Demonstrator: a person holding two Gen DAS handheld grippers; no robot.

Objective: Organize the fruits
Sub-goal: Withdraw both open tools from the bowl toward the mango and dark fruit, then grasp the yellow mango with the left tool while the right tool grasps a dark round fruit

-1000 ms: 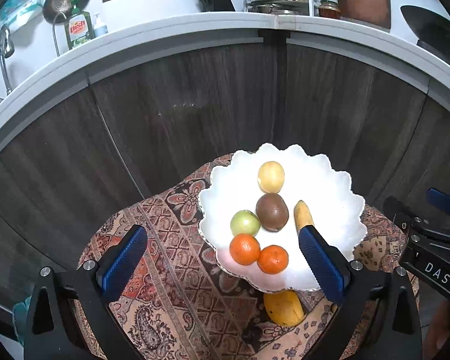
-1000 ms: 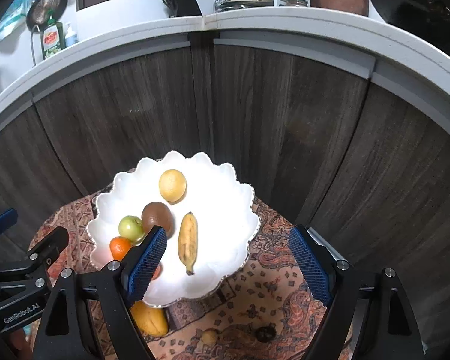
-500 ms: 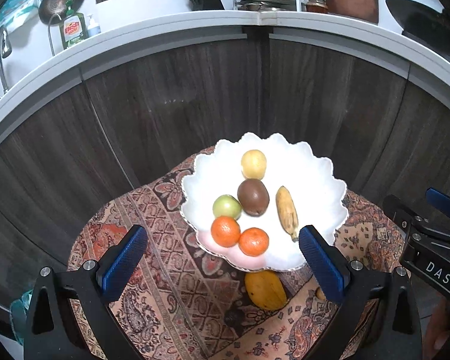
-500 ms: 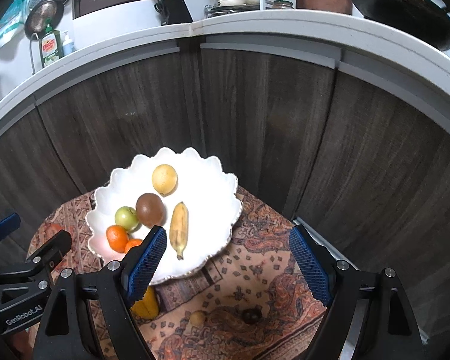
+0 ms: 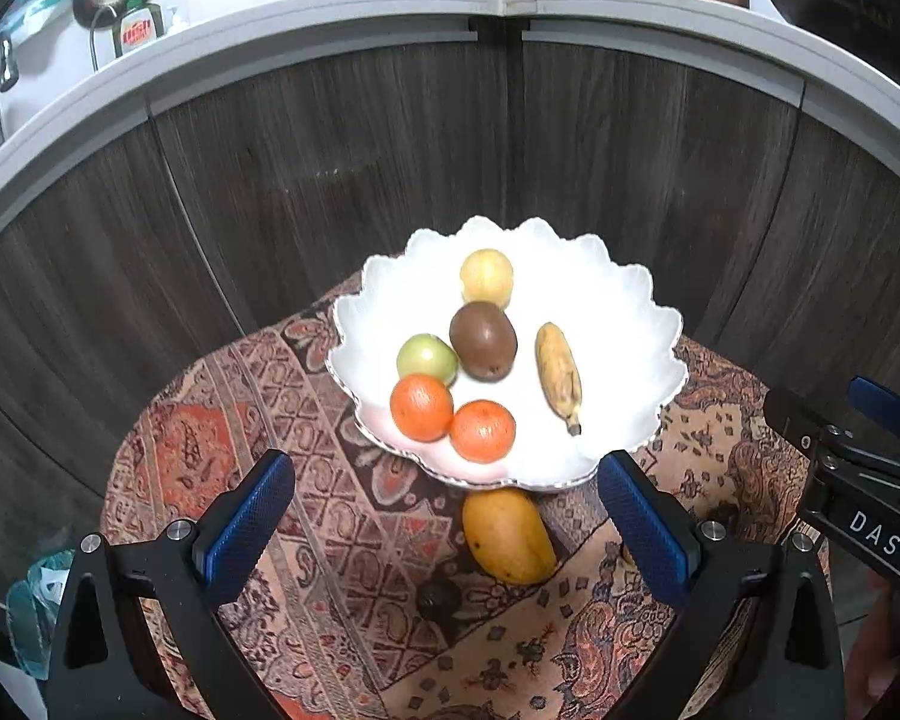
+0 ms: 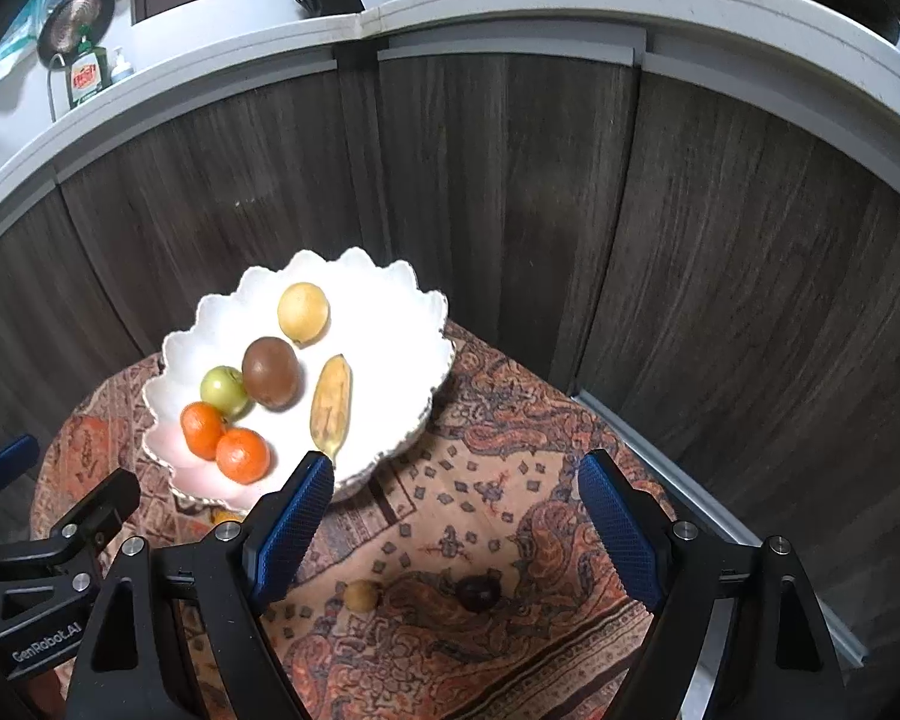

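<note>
Patterned tablecloth (image 5: 306, 480) carries a scalloped white bowl (image 5: 624, 300) w/ six fruits already in: banana (image 5: 558, 375), brown fruit (image 5: 483, 339), two oranges (image 5: 421, 407), green and yellow ones. Outside it: mango (image 5: 507, 534) touching the bowl's near edge, small yellow fruit (image 6: 361, 594), small dark fruit (image 6: 477, 592). Left gripper (image 5: 444, 528) & right gripper (image 6: 456, 531) both spread wide, empty, above the cloth. Risk: the round strays likely roll if nudged off-centre; a finger could clip the bowl rim.

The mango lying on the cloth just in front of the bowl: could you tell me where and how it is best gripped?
Grip the mango across its plump middle, coming from above with the open left tool. It lies flat with its far end tucked under the bowl rim, so the near, exposed half is probably the safest place.
</note>
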